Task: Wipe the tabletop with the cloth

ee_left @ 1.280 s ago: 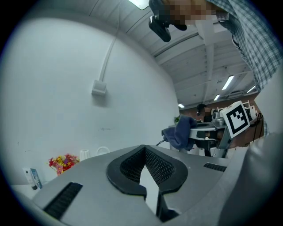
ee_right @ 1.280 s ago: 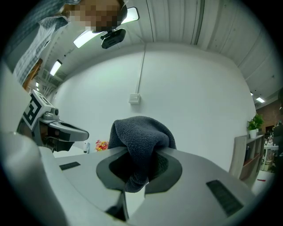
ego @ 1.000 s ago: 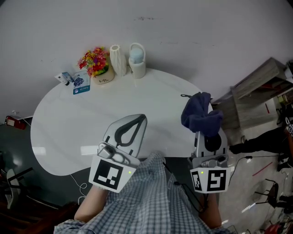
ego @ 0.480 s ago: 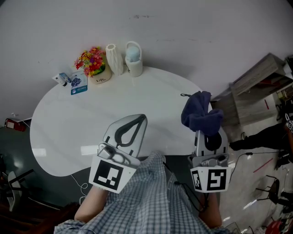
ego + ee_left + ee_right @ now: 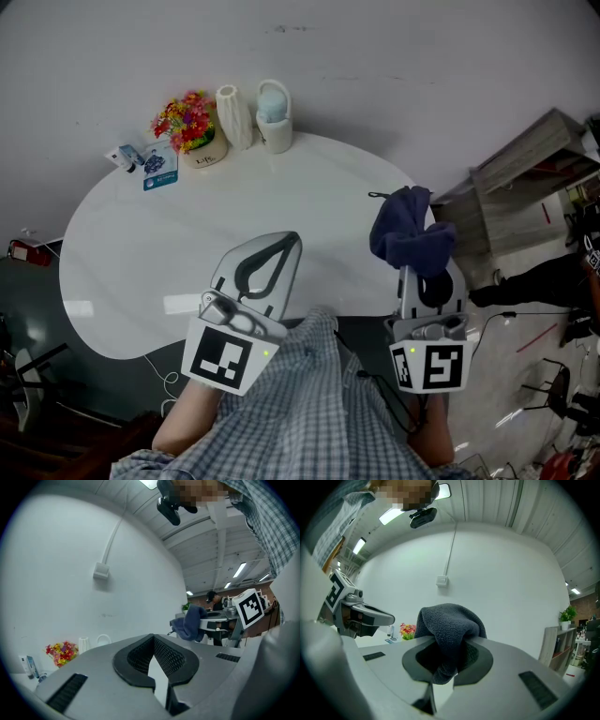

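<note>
The dark blue cloth (image 5: pixel 409 234) hangs bunched from my right gripper (image 5: pixel 413 265), which is shut on it above the right end of the white oval tabletop (image 5: pixel 169 244). In the right gripper view the cloth (image 5: pixel 449 630) is draped over the jaw tips and hides them. My left gripper (image 5: pixel 292 241) hovers over the table's near edge at centre, shut with its tips touching and nothing in it. In the left gripper view the left gripper (image 5: pixel 153 637) shows only white table through its loop.
At the table's far left stand a pot of flowers (image 5: pixel 190 127), a white ribbed vase (image 5: pixel 233 117), a white handled holder (image 5: pixel 274 120), a blue card (image 5: pixel 161 172) and small bottles (image 5: pixel 126 157). A wooden shelf (image 5: pixel 530 183) stands right of the table.
The head camera has shifted a little, so the far items sit slightly up and left. Both grippers and the cloth keep their places.
</note>
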